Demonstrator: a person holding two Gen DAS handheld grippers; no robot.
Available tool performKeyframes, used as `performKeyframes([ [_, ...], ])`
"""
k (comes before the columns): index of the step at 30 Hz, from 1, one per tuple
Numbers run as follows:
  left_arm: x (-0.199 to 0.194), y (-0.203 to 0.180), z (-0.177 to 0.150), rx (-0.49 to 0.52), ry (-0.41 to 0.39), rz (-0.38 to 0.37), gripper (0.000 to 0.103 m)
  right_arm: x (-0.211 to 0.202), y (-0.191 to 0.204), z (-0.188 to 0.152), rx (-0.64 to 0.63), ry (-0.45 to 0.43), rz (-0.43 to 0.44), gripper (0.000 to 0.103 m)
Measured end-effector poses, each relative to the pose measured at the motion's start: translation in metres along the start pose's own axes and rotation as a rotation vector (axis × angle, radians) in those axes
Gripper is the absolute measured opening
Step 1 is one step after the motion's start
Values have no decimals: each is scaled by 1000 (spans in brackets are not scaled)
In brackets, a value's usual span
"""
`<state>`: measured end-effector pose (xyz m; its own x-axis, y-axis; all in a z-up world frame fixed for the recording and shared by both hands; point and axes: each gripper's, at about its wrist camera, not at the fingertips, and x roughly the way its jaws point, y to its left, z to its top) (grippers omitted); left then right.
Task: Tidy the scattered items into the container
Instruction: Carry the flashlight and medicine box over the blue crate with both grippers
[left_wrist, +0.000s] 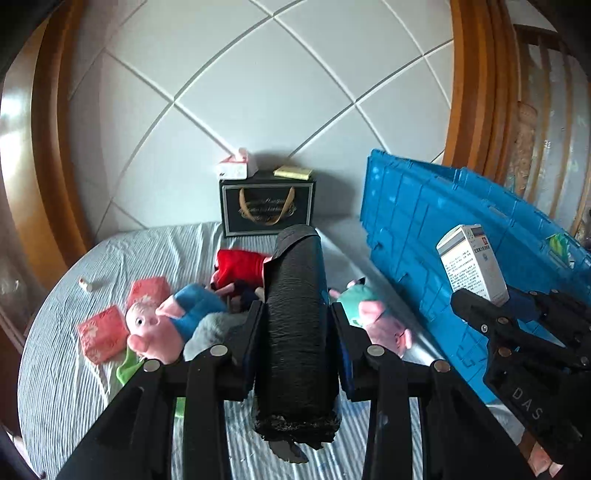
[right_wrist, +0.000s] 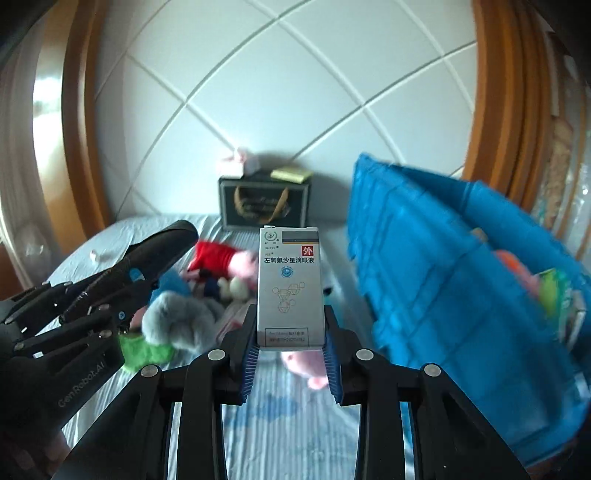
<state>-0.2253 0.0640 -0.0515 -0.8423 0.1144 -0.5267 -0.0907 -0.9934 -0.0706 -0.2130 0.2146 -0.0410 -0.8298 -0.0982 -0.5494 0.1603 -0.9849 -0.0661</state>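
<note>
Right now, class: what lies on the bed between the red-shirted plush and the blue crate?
In the left wrist view, a plush pig in green lies between the red-shirted plush and the blue crate.

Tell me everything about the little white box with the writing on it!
The white box is a small, tall cardboard carton, like a medicine pack. Its front has black Chinese writing, a red square with a white character, a round blue badge and faint outline drawings. It stands upright in the air, its bottom end pinched between the blue pads of the right tongs, above the striped bedsheet and beside the blue crate.
</note>
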Motion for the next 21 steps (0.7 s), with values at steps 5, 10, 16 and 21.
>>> performKeyframes([
  [5, -17, -56, 35, 48, -85, -98, 34, -47, -53, 15, 57, -102, -87, 31],
  [10, -30, -140, 60, 100, -162, -202, 34, -78, -140, 14, 127, -161, -199, 31],
  [16, -25, -267, 76, 139, -178, -305, 34, -84, -264, 1, 175, -161, -273, 31],
  [21, -4, -364, 71, 183, -75, -331, 34, -73, -349, -12, 173, -103, -257, 30],
])
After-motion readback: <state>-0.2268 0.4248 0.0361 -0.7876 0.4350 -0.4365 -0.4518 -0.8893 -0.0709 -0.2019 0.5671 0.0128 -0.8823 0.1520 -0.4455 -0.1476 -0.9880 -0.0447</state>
